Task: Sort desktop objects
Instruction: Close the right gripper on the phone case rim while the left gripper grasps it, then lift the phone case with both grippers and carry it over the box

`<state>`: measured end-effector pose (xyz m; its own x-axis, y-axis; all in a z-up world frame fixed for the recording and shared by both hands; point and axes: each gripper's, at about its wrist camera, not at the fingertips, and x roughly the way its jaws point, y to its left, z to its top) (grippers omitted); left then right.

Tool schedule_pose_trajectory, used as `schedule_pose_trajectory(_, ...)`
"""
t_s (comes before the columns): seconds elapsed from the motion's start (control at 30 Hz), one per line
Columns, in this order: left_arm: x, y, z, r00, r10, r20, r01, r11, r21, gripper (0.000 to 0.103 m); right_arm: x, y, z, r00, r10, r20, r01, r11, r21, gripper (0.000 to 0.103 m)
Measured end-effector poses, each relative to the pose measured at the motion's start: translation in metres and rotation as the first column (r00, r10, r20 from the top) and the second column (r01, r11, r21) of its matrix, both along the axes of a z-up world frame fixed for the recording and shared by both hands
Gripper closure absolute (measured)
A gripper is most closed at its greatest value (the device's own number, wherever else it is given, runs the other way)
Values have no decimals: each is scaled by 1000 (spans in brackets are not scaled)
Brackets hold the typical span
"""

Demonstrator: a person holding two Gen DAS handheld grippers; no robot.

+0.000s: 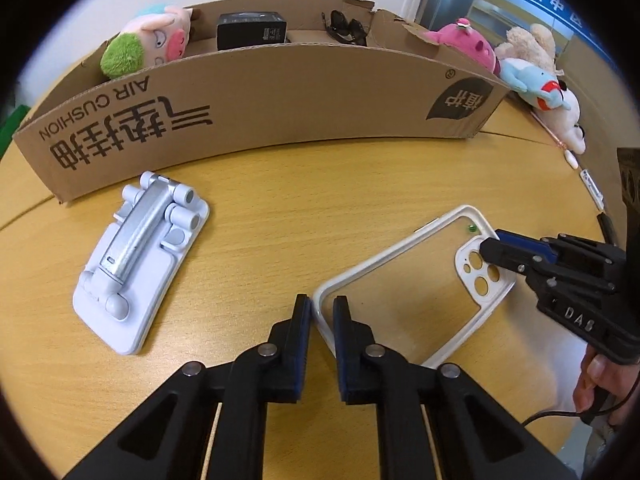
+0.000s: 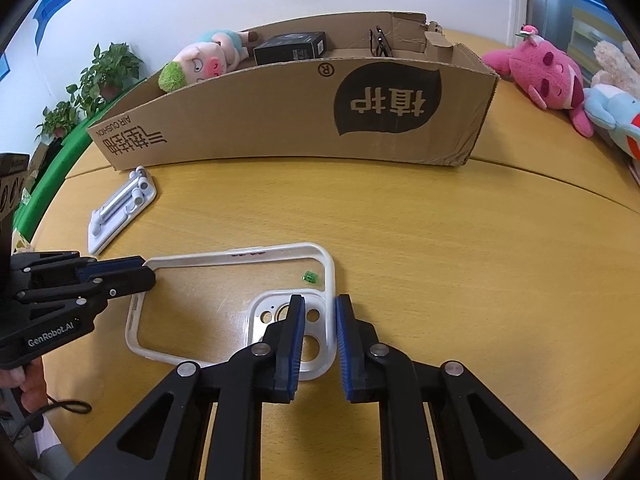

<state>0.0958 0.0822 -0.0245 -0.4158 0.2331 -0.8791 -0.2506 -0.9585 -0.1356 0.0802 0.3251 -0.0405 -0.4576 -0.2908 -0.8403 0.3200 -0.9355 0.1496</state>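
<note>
A clear phone case with a white rim (image 1: 416, 280) lies flat on the wooden table; it also shows in the right wrist view (image 2: 224, 304). My left gripper (image 1: 322, 304) straddles the case's near corner rim, jaws a little apart. My right gripper (image 2: 320, 308) straddles the rim at the camera-cutout end, jaws also a little apart; it shows from the side in the left wrist view (image 1: 494, 246). A white folding phone stand (image 1: 140, 260) lies to the left. A long cardboard box (image 1: 256, 100) stands behind.
The box holds a pig plush (image 1: 148, 40), a black packet (image 1: 252, 30) and sunglasses (image 1: 346, 28). Pink (image 2: 540, 72) and blue (image 2: 616, 116) plush toys lie right of the box. A thin pen-like item (image 1: 592, 188) lies at the far right. Potted plants (image 2: 100, 76) stand off the table's left.
</note>
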Motion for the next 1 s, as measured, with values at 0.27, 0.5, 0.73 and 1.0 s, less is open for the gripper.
schedule_pose_trajectory(0.27,-1,-5,1,1000,19,-4,-19,999,27,95,4,8,1,1000,-21,3,21,998,-52,95)
schedule_pose_trajectory(0.5,-11,-14,40,994,37,-104,-31,998,59,97,-1,13,21,998,-34,-48,29,995,-97,98)
schedule_pose_trajectory(0.73,-39,-25,104,969,46,-241,-26,996,85,97,-18,7,71,987,-35,-155,13,990,-139,98)
schedule_pose_trajectory(1.0,-72,-46,180,917,47,-396,-12,996,91,97,-53,-21,142,954,-23,-297,-21,989,-143,97)
